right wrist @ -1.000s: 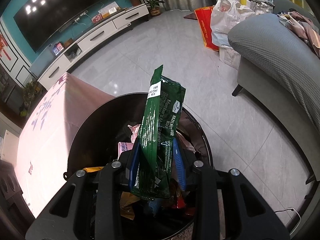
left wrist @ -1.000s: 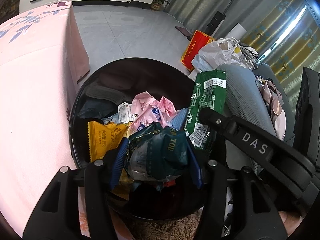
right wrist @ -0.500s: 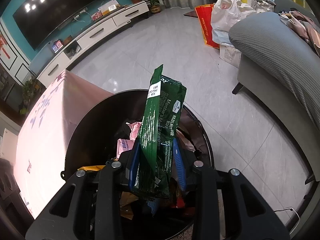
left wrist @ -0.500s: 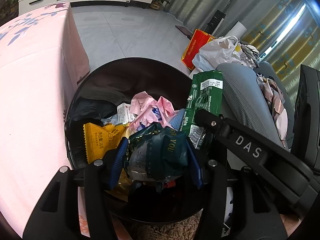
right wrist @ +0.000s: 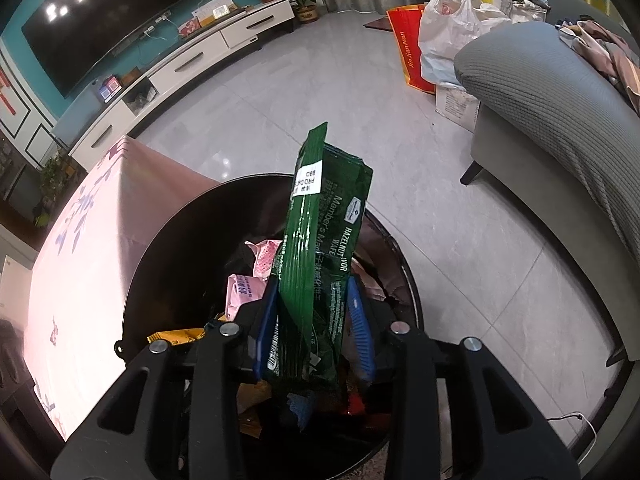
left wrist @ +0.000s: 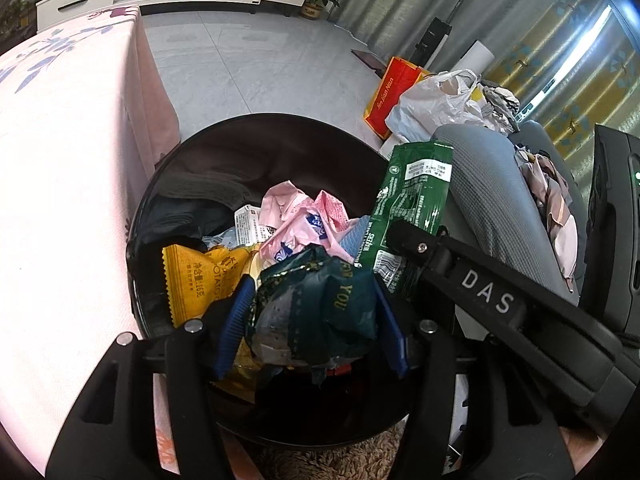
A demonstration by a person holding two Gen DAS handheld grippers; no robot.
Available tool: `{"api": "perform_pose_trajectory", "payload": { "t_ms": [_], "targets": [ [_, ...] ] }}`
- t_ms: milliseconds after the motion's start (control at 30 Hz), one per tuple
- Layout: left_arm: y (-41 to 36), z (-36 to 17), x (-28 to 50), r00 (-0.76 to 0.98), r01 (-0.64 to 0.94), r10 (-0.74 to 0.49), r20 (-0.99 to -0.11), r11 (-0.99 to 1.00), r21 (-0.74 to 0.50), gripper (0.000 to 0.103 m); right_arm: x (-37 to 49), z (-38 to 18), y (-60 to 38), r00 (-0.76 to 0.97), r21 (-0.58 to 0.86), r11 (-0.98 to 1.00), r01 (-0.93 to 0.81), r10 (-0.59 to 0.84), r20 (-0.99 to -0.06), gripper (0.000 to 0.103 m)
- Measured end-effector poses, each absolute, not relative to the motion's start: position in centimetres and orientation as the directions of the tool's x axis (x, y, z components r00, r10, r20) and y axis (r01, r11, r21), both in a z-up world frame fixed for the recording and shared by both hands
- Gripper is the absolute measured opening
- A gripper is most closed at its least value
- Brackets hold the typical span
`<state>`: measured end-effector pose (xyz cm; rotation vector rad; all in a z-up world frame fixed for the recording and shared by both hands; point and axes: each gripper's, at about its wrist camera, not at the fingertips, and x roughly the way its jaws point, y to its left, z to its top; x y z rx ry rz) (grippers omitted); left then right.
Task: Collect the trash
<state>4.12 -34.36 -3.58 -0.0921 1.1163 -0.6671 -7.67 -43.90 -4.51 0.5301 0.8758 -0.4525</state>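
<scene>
My left gripper [left wrist: 310, 304] is shut on a crumpled dark green wrapper [left wrist: 320, 300] and holds it over the black trash bin [left wrist: 248, 140]. My right gripper [right wrist: 314, 312] is shut on a long green wafer packet [right wrist: 324, 248], upright over the same bin [right wrist: 176, 232]. That packet [left wrist: 412, 200] and the right gripper's arm show at the right of the left wrist view. The bin holds pink wrappers [left wrist: 296, 216], a yellow packet [left wrist: 196, 276] and other trash.
A table with a pink floral cloth [left wrist: 60, 152] stands left of the bin. A grey sofa [right wrist: 560, 112] is on the right, with a white plastic bag [right wrist: 448, 36] and a red bag [right wrist: 408, 48] beyond it. A shaggy rug [left wrist: 340, 456] lies below the bin.
Both grippers have drifted slightly over the bin, still shut on their wrappers. Nothing was let go.
</scene>
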Motion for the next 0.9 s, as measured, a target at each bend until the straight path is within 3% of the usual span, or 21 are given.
{"api": "perform_pose_trajectory", "payload": {
  "t_ms": [100,233,300,467,900],
  "targets": [
    [-34.4,-3.4,3.9,0.280,0.460,-0.535,-0.798,0.804,-0.378,0.063,-8.2,-4.1,-44.1,0.577,0.266,0.774,0.574,-0.152,-0.803,0.052],
    [-34.0,-2.2,3.2,0.326,0.472,-0.533,-0.781,0.807,-0.354,0.080,-9.4,-3.0,-44.4,0.626,0.318,0.760,0.566,-0.146,-0.766,0.069],
    [-33.7,-1.3,2.8,0.355,0.481,-0.528,-0.771,0.811,-0.333,0.087,-10.4,-2.1,-44.6,0.659,0.349,0.751,0.561,-0.150,-0.737,0.082],
    [-32.3,1.2,1.7,0.417,0.491,-0.523,-0.743,0.818,-0.300,0.099,-12.2,-0.3,-45.0,0.703,0.378,0.731,0.568,-0.194,-0.684,0.096],
    [-29.4,8.1,-2.0,0.560,0.520,-0.516,-0.648,0.828,-0.210,0.100,-14.7,2.2,-45.6,0.719,0.349,0.719,0.601,-0.296,-0.629,0.100]
  ]
}}
